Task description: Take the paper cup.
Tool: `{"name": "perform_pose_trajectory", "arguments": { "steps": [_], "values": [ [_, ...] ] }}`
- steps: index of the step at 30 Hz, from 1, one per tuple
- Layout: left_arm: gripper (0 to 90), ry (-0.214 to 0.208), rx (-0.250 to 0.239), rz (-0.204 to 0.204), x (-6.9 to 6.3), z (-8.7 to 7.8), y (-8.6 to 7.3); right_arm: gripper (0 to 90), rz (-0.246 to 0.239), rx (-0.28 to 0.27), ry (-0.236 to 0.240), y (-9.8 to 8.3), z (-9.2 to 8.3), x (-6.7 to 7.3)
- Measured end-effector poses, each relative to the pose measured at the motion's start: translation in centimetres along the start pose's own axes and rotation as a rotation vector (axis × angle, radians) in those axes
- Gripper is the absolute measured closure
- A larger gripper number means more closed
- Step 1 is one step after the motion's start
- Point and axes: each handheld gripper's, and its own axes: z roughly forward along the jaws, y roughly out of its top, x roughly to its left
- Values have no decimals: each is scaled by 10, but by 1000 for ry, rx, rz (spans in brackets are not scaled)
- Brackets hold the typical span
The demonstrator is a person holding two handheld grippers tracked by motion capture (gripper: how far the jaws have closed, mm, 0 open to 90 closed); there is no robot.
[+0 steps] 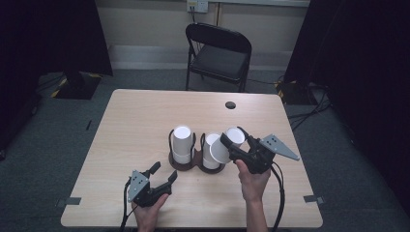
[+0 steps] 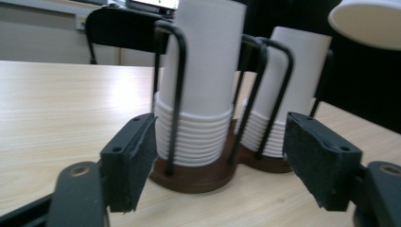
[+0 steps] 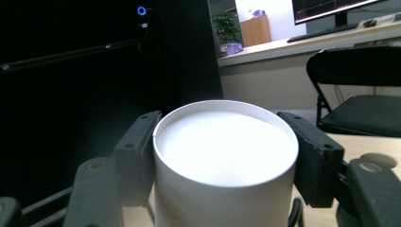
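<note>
- Pale wood-grain laminate table (image 1: 135,121) with rounded corners and a small dark round hole (image 1: 230,105) near its far edge stands on grey carpet; a black folding metal chair (image 1: 218,55) stands beyond it, black curtains hang at both sides, and a wall socket sits above the chair. No legible writing appears on any item.
- Left gripper (image 1: 161,174), black with two padded jaws, rests low on the table in front of the holders. Its jaws stand wide apart and grip nothing; in the left gripper view they frame the left holder without touching it.
- Left stack of white paper cups (image 1: 182,145), upside down and nested, with ribbed rolled rims at the bottom, stands inside a black wire holder on a round dark brown wooden base (image 1: 180,164).
- Right stack of white paper cups (image 1: 211,151) stands in a matching holder, touching the first base.
- Single white paper cup (image 1: 226,144), smooth-walled, is tilted above the right stack, clear of the table.
- Right gripper (image 1: 237,141) has its black pads pressed on opposite sides of this cup; a grey three-cornered plate (image 1: 279,146) tops it.
</note>
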Motion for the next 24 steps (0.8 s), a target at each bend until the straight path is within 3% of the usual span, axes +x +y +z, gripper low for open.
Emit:
{"name": "perform_pose_trajectory", "arguments": {
  "steps": [4,11,15,17,24],
  "values": [
    [334,-62,0,21,-9,5,1,340,59,-11,28,-9,-5,1],
    [349,-91,-22,24,-18,9,6,341,95,9,65,-26,-9,6],
    [354,-150,-49,53,-23,10,6,341,144,7,97,-34,-8,8],
    [367,-192,-62,46,-25,11,7,342,171,6,113,-37,-8,9],
    [415,-262,-93,37,-30,14,9,342,249,27,167,-47,-8,8]
  ]
}}
